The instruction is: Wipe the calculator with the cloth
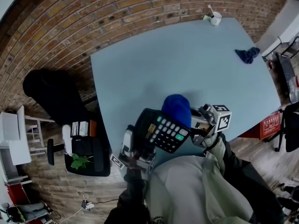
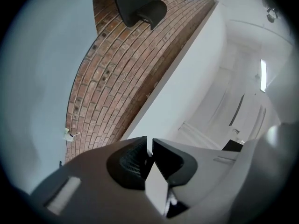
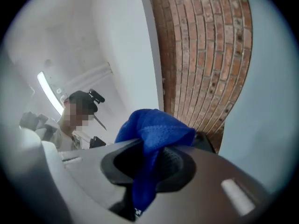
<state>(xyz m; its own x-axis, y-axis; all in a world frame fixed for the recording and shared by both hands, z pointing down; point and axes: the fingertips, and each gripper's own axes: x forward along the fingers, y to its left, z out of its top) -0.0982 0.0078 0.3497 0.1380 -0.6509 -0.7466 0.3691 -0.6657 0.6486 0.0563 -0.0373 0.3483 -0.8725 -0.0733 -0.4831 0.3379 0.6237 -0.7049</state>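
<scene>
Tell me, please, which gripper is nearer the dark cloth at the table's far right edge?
Right. The right gripper, holding a blue cloth, sits left of the dark cloth; the left gripper, gripping the calculator, is farther left.

No legible text: key markings on the calculator (image 1: 163, 132) too small, print on the red box (image 1: 270, 125) blurred.

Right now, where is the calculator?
Head view, bottom centre: the calculator is held by the left gripper at its left edge, over the table's near edge, with the blue cloth in the right gripper at its upper right.
</scene>
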